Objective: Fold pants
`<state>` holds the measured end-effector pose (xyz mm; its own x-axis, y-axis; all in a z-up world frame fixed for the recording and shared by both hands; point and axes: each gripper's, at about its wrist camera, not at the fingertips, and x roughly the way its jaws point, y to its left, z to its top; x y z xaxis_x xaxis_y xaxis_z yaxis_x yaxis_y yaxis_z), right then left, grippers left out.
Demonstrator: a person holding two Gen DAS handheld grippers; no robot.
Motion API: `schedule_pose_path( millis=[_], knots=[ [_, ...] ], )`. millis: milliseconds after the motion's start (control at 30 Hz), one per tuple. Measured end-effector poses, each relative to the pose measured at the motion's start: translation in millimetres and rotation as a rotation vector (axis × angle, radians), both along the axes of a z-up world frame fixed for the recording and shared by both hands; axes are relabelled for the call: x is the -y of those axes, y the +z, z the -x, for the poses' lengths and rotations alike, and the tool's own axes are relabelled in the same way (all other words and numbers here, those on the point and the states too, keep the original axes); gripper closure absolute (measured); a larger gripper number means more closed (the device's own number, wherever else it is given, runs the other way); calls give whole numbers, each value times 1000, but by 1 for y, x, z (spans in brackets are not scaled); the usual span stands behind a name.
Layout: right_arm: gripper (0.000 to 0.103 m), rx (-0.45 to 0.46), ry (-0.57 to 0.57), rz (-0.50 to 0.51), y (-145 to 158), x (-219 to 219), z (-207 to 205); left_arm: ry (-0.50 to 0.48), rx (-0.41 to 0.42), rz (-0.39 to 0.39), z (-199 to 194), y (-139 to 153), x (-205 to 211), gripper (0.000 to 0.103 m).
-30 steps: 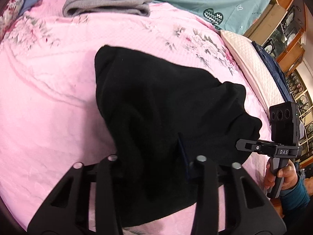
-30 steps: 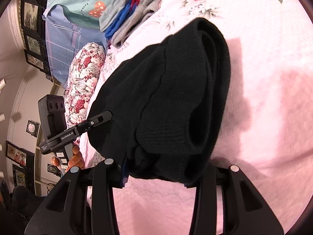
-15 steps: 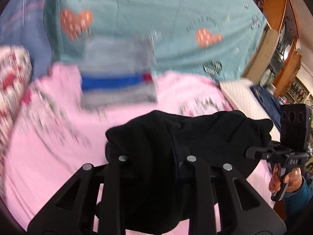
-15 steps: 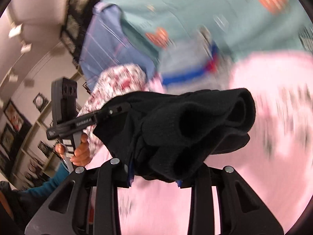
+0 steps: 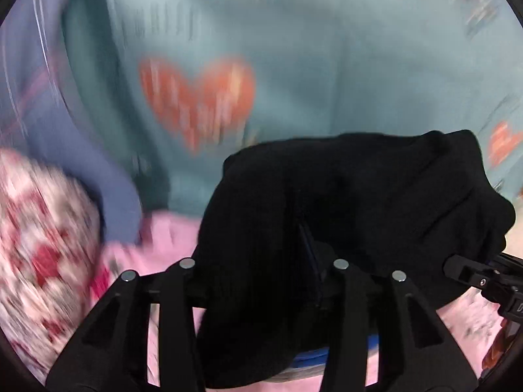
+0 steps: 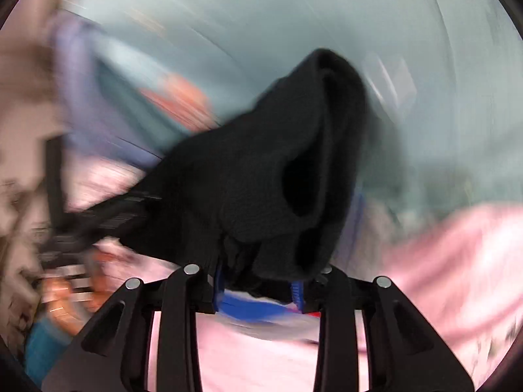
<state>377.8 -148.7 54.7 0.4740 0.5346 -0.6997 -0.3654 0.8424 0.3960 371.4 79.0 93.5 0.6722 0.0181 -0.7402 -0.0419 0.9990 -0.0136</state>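
The black pants (image 5: 359, 202) hang bunched between the two tongs, lifted clear of the pink bed (image 5: 170, 238). The left tongs (image 5: 264, 281) are closed on the near edge of the cloth, which fills the gap between their fingers and drapes down past them. The right tongs (image 6: 258, 281) grip the other end, blue pads pressed to the fabric, with the folded layers rising up and away from them. In the left wrist view the right tongs show at the far right edge, touching the pants. In the right wrist view the left tongs and the hand (image 6: 62, 297) holding them are a blur at the left. Behind the pants hangs a teal sheet (image 5: 327, 65) with orange hearts; a floral pillow (image 5: 39, 241) lies at the left. Blue cloth (image 6: 248, 308) just below the pants is probably a folded stack, though blur hides it.
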Motion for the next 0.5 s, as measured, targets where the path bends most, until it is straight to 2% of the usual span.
schedule_pose_path(
  millis=[33,67,100,133,167,233,267,333,367,433,500],
  knots=[
    [62,17,-12,-40,-15,3,-1,18,-12,3,-3,-19,-2,46],
    [61,67,-23,-95,-17,8,3,46,41,4,2,-28,-4,28],
    [58,78,-26,-101,-17,9,6,73,96,3,8,-28,-7,18],
    [52,67,-16,-92,-17,8,6,79,100,12,10,-27,-8,2],
    [49,50,0,-88,-14,6,6,51,75,56,12,-23,-12,2],
    [30,8,5,-70,-1,6,10,40,67,35,16,-14,-10,2],
    [26,-4,-19,-44,11,8,18,49,89,3,20,-1,-6,2],
    [22,3,-21,-43,37,14,37,35,120,14,40,22,-6,2],
    [20,16,-8,-56,52,18,50,33,141,27,57,36,-7,2],
    [5,66,-11,-26,79,29,85,41,171,12,86,57,-5,2],
    [1,150,-40,55,97,37,127,15,207,-15,129,75,4,2]
  ],
)
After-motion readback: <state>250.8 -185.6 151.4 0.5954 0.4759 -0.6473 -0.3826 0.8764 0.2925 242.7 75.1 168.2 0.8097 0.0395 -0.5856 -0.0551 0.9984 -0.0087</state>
